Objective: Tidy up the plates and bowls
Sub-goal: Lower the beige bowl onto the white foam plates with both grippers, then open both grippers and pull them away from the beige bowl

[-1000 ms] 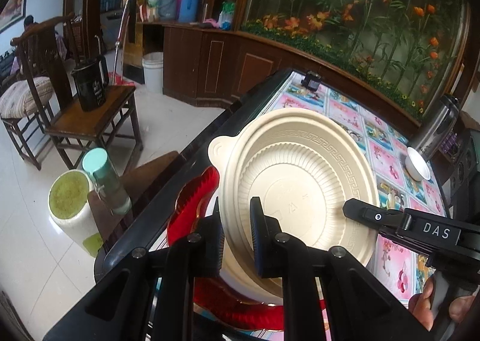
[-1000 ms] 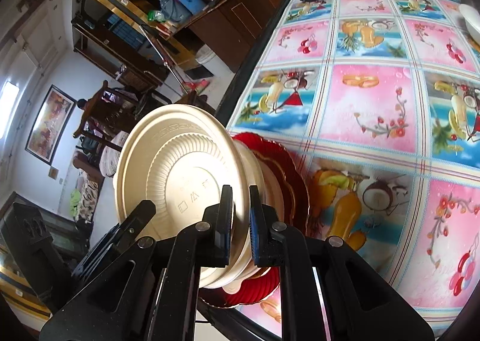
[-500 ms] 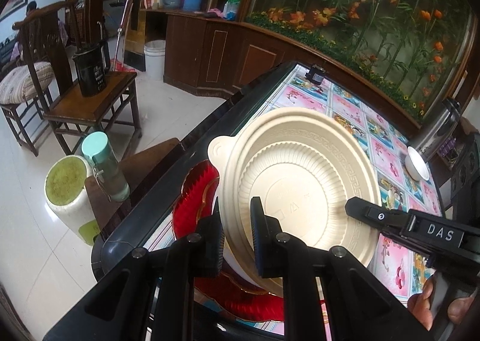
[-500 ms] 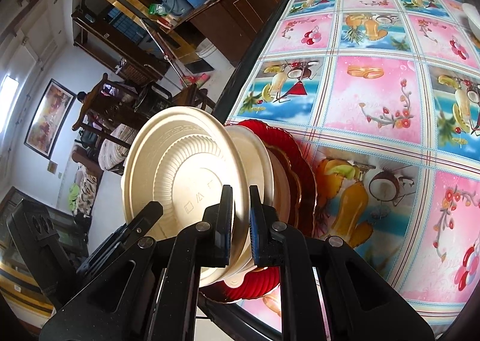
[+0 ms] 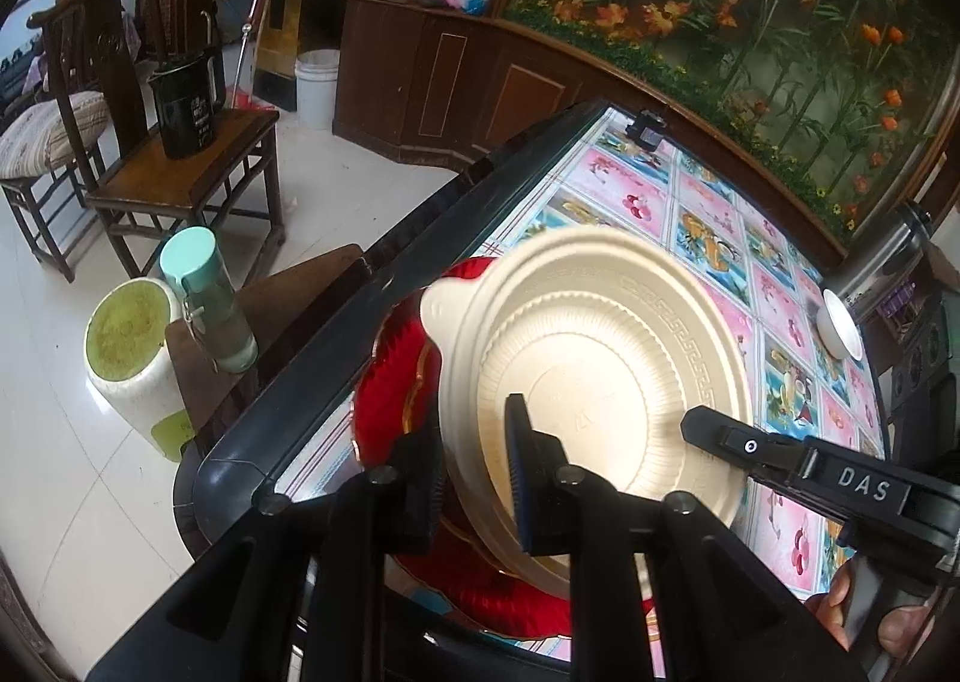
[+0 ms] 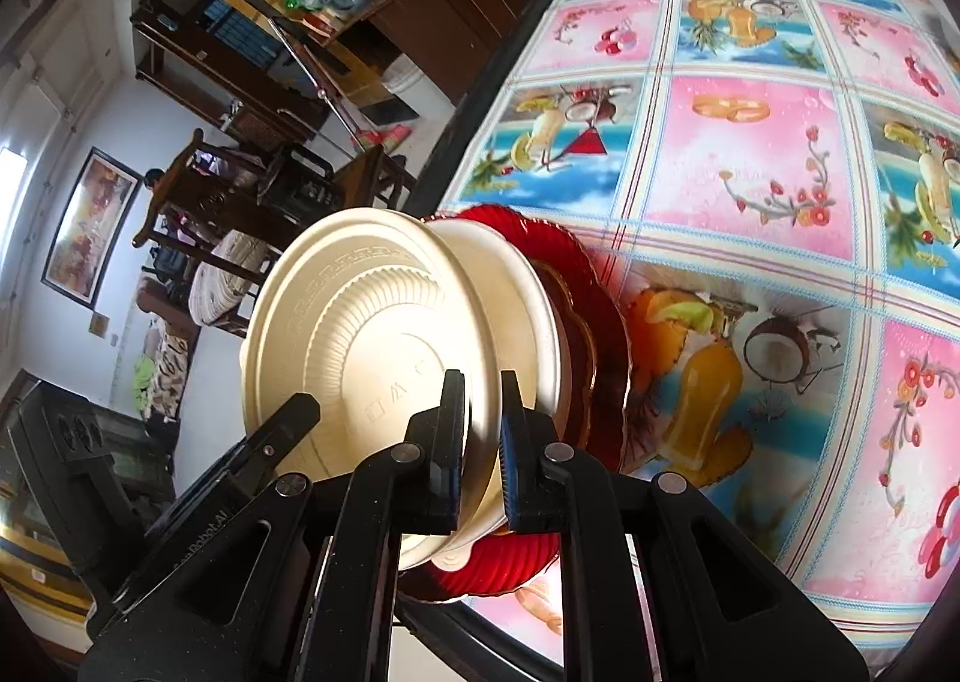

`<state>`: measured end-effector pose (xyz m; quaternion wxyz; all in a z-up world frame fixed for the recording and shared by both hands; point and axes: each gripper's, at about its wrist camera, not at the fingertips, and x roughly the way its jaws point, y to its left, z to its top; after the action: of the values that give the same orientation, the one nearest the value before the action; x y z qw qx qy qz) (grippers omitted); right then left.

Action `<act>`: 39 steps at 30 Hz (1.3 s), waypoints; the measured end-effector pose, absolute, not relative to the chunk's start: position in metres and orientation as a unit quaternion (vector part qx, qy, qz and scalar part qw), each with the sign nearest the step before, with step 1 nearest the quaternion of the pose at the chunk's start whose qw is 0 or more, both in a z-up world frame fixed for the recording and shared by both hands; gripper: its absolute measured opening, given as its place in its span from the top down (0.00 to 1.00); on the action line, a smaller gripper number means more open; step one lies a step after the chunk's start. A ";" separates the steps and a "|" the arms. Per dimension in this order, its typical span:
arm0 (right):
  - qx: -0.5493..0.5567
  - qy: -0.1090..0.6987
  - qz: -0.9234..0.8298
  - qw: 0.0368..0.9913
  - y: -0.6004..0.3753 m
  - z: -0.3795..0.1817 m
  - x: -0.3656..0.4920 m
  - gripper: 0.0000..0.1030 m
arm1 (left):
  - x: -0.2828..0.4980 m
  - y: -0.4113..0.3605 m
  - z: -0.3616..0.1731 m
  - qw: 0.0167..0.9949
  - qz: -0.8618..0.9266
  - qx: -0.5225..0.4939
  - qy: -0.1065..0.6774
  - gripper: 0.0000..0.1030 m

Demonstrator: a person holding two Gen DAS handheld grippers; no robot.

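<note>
I'm reading "DAS" on the right gripper [image 5: 696, 430], pinching tight the cream bowl [image 5: 606, 376] rim. Left gripper [image 5: 474, 478] jaws are opening around that rim; bowl's sitting over the red plate [image 5: 390, 370] at the table [image 5: 336, 376] edge.

cream bowls [image 5: 600, 358]: 2 | red plates [image 5: 390, 382]: 2 | tongs [image 5: 474, 478]: 2

The bowl [image 5: 600, 358] sits on the plate [image 5: 390, 382] at the table's [image 5: 708, 202] near-left corner; a cup [image 5: 840, 325] lies far right.
</note>
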<state>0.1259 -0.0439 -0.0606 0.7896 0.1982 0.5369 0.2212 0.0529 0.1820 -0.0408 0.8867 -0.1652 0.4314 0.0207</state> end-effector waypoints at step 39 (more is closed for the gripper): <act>0.331 0.532 0.195 0.754 -0.163 -0.089 0.149 0.68 | 0.042 0.129 -0.009 0.904 -0.005 -0.112 0.412 0.48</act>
<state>0.1488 -0.1625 -0.0887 0.7544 0.3306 0.5323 0.1954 0.0415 0.1295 -0.0086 0.9043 -0.1120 0.4119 -0.0045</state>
